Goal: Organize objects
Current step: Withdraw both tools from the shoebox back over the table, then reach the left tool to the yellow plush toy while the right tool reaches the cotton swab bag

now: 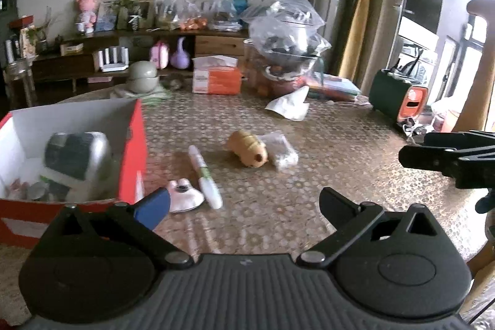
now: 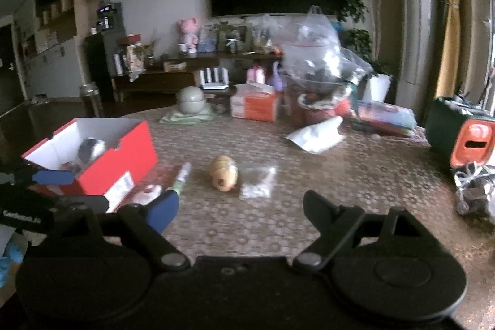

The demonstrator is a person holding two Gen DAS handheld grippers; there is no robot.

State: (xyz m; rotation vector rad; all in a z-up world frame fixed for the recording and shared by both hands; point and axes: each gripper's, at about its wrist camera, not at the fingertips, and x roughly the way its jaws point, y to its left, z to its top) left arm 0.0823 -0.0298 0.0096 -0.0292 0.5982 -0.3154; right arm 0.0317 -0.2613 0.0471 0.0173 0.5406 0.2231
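Ahead of the left gripper (image 1: 244, 201), whose fingers are spreading wide around nothing, a marker (image 1: 204, 176) is lying; the right gripper (image 2: 239, 207) is likewise gaping, facing a toy (image 2: 224, 173).

Bare table (image 1: 355, 163) ahead right, red box (image 1: 133, 144) walling left, marker (image 1: 205, 177) and toy (image 1: 247, 147) mid-path

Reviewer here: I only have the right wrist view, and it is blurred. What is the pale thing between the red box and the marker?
Observer: A flat pink-and-white item, right beside the marker's near end.
Operator: What sits inside the red box?
Observer: In the red box, a grey device with a dark panel lies over smaller bits.
Operator: Is the left hand-held gripper holding anything?
Observer: No. The left hand-held gripper is open and empty.
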